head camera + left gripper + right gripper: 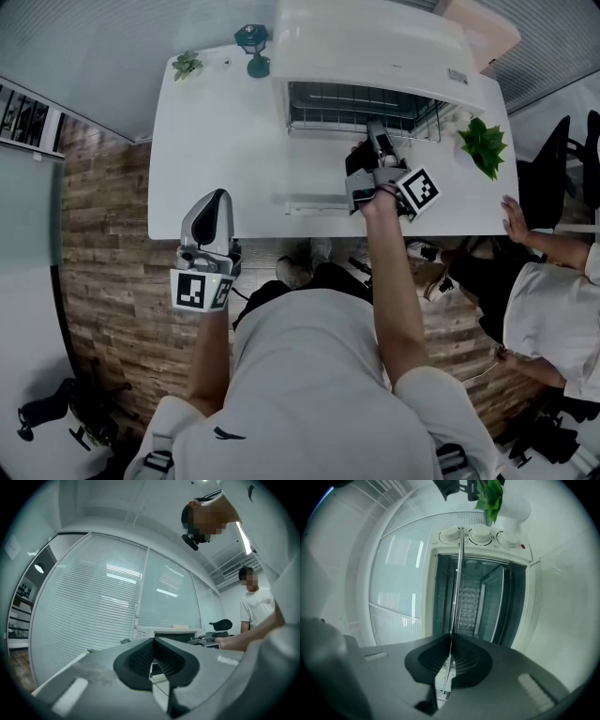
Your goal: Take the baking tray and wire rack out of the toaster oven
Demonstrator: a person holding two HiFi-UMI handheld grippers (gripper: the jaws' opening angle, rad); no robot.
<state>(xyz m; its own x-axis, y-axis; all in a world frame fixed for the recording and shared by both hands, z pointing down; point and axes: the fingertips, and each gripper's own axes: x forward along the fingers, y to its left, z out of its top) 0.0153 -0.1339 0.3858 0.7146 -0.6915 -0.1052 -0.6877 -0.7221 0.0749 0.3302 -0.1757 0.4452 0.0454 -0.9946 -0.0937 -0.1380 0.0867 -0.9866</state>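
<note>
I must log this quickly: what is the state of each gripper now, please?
Left gripper: closed, holding nothing.
Right gripper: closed on the front edge of the wire rack.

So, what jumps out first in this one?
The right gripper is shut on the front edge of the wire rack, which sticks partly out of the white toaster oven at the far side of the table. The left gripper is shut and empty over the table's near edge. A bystander's hand is at the table's right corner.
</note>
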